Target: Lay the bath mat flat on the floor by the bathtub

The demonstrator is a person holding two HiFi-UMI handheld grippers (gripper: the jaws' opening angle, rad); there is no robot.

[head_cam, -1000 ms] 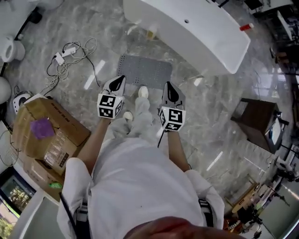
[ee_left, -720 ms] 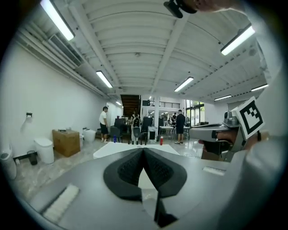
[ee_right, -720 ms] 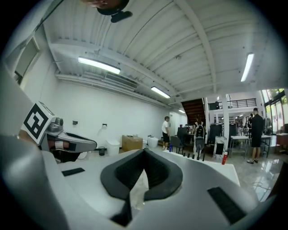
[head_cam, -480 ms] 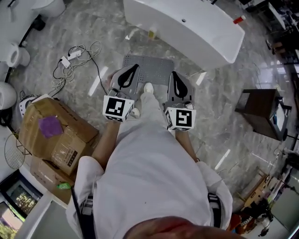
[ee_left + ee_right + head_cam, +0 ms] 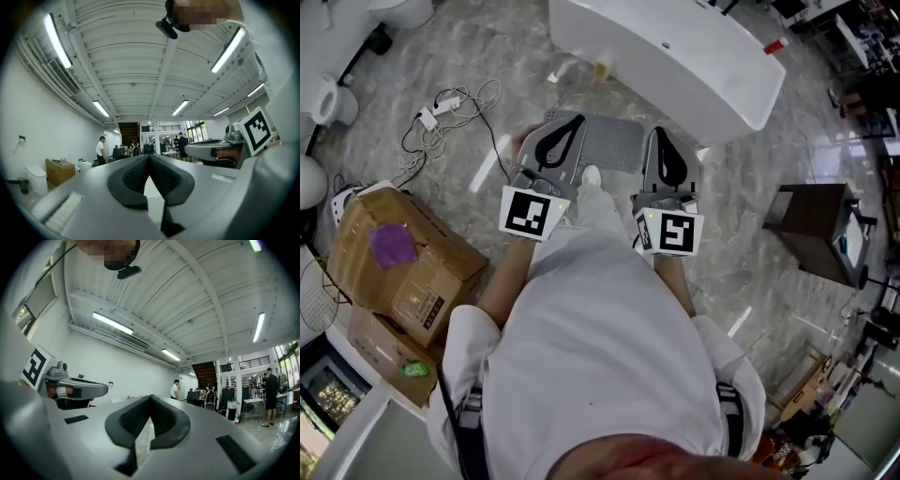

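The grey bath mat (image 5: 614,145) lies flat on the marble floor beside the white bathtub (image 5: 675,56). In the head view my left gripper (image 5: 574,122) and right gripper (image 5: 660,136) are held side by side in front of the person's body, covering the mat's left and right ends. Both are shut with nothing between the jaws. The left gripper view shows its jaws (image 5: 150,156) pressed together, aimed across the room and up at the ceiling. The right gripper view shows the same of its jaws (image 5: 150,398).
A cardboard box (image 5: 394,262) stands at the left, with a power strip and tangled cables (image 5: 441,101) beyond it. A dark side table (image 5: 816,234) stands at the right. A red bottle (image 5: 773,44) rests on the tub rim. People (image 5: 101,149) stand far across the room.
Both grippers have moved forward and tilted upward, now overlapping the mat in the head view. The gripper views show more ceiling than before. The mat has not moved.
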